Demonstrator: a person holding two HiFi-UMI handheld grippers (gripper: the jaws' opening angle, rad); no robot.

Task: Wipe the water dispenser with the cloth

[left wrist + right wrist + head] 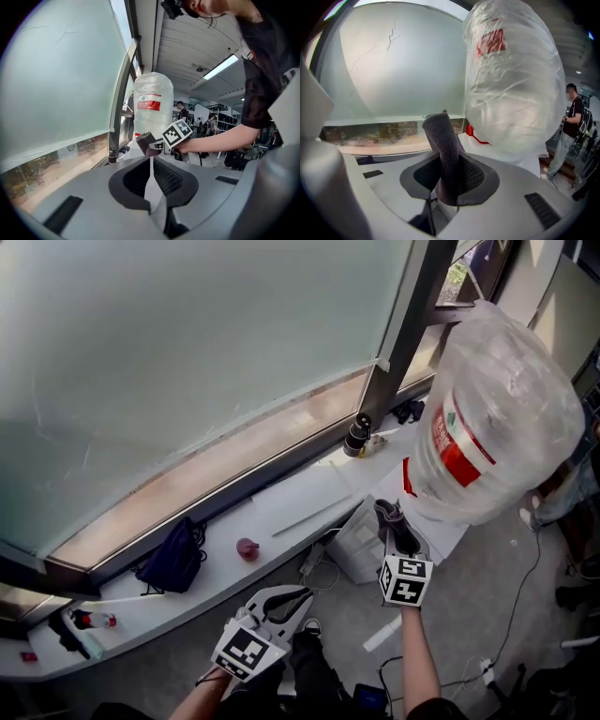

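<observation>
Now, cloth (440, 140) in right gripper (452, 180) near dispenser bottle (511, 84)

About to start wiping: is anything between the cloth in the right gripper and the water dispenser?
Nothing visible. The cloth, clamped in the right gripper, stands close to the water dispenser, with open air between, below its bottle.

Large shared workspace: strip light (221, 67) overhead, frosted window (187, 352), cluttered white sill (298, 495), bottled water dispenser (497, 427).

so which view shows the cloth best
Right gripper view: the dark cloth fills the centre, clamped in the right gripper. Head view shows only a small dark fold; left gripper view shows it small and distant.
</observation>
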